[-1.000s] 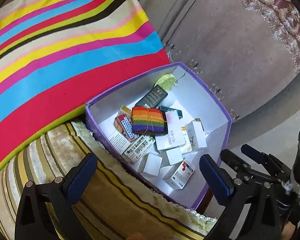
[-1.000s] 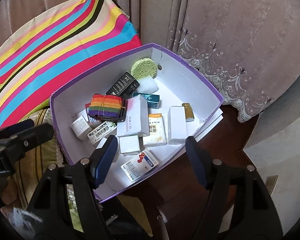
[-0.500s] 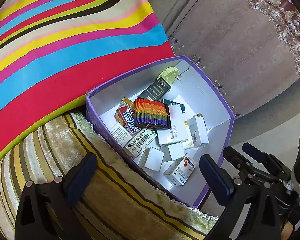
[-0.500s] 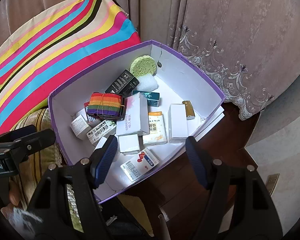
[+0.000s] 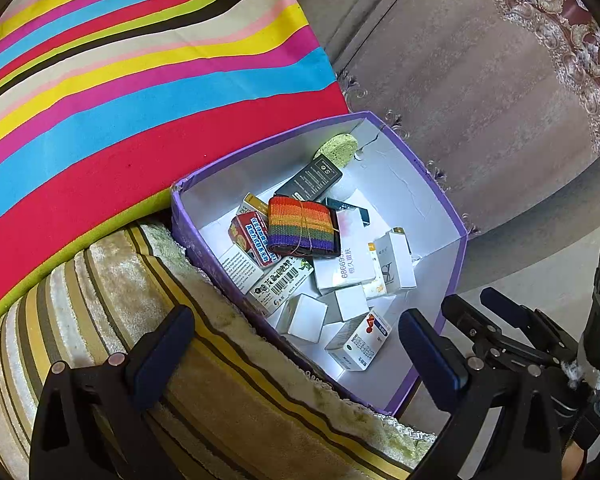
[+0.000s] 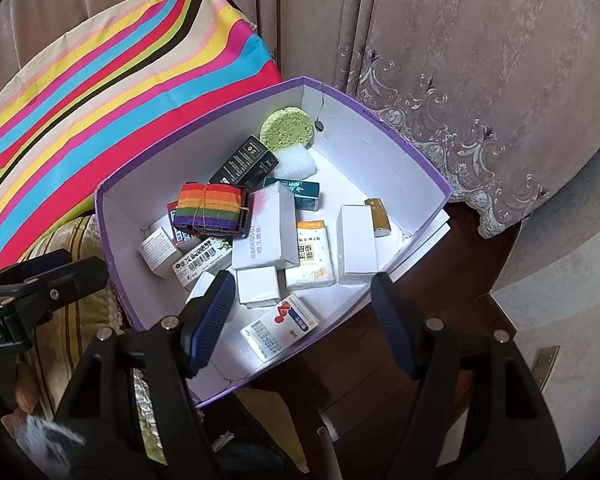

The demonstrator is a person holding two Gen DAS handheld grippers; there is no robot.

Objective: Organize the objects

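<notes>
A purple box (image 5: 268,150) (image 6: 199,137) with a white inside holds several small cartons. On top of them lies a rainbow-striped band (image 5: 302,224) (image 6: 208,208). Behind it are a black carton (image 5: 312,178) (image 6: 244,164) and a green sponge (image 5: 338,150) (image 6: 286,128). A white carton with a red mark (image 5: 360,338) (image 6: 280,328) lies nearest me. My left gripper (image 5: 296,348) hovers open over the box's near left edge, holding nothing. My right gripper (image 6: 302,312) stands open above the near end of the box, clear of the cartons.
A large cushion with bright stripes (image 5: 140,80) (image 6: 100,80) leans behind the box on the left. A gold-striped plush seat (image 5: 120,280) presses against the box's left wall. The box rests on a dark wooden table (image 6: 440,300), with embroidered curtains (image 6: 460,60) behind.
</notes>
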